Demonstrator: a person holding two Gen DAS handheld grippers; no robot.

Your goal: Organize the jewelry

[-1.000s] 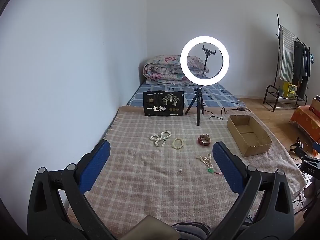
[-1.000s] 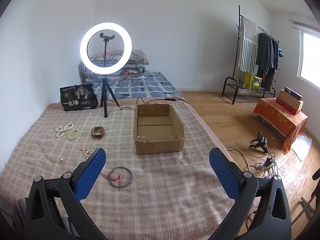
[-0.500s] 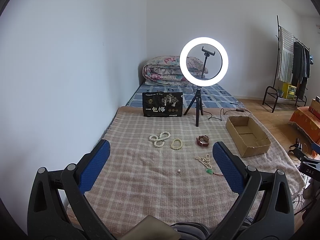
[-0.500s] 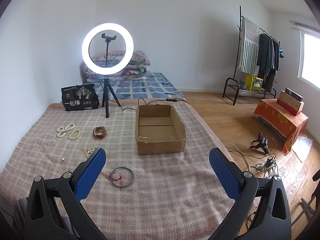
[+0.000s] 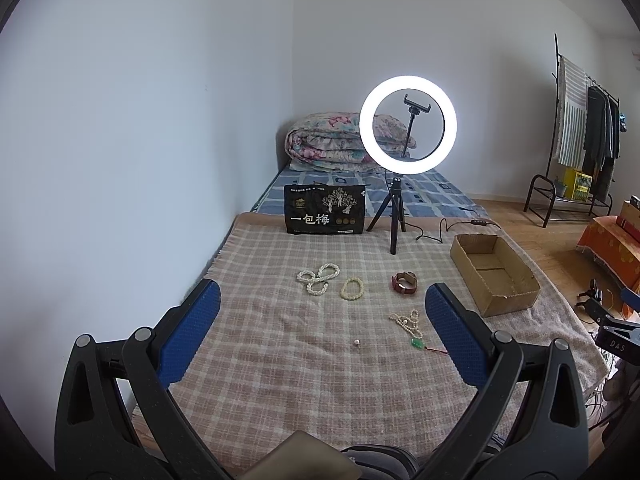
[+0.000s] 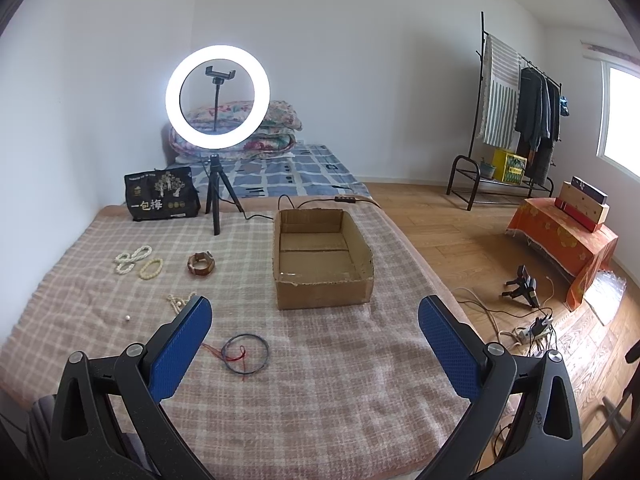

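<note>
Three bracelets, two necklaces, one box.

A plaid blanket carries a box, tripod, black bag, pearl strands, bracelets, a bangle.

Bright ring light, fisheye-warped edges

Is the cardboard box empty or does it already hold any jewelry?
Empty. The right wrist view looks down into the cardboard box and shows only bare floor; the brown bracelet lies outside it on the blanket.
</note>
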